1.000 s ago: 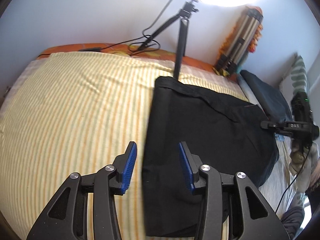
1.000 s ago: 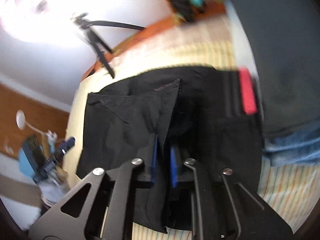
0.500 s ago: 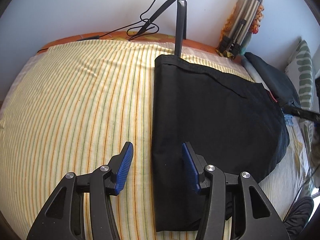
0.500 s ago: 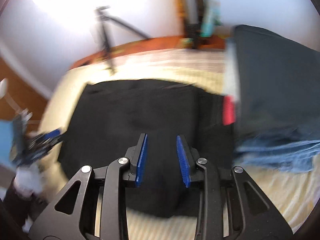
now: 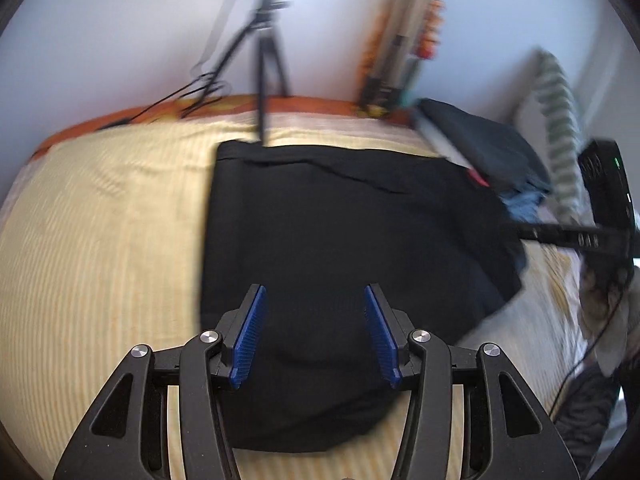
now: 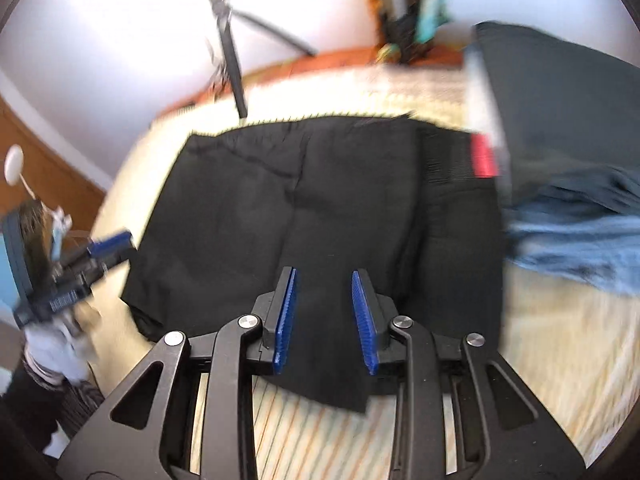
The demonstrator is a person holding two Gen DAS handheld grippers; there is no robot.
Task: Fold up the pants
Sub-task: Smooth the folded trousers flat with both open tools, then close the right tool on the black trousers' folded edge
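1. Our right hand-held gripper (image 6: 325, 314) has just released the black fabric pants (image 6: 320, 208); its jaws now stand apart, empty.
2. Our left hand-held gripper (image 5: 316, 334) hovers open too.
3. The pants lie folded below both, on the yellow striped bed (image 5: 100, 240).

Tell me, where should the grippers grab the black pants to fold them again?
Probably the near hem of the black pants, which lies flat and loose on the striped sheet. Come from the near side, low, one pad sliding under the edge. Both the left gripper and right gripper hover open, holding nothing.

Folded pants (image 5: 344, 232) on bed (image 5: 100, 220); tripod (image 5: 266, 72) behind; clothes pile (image 5: 488, 152) right of pants
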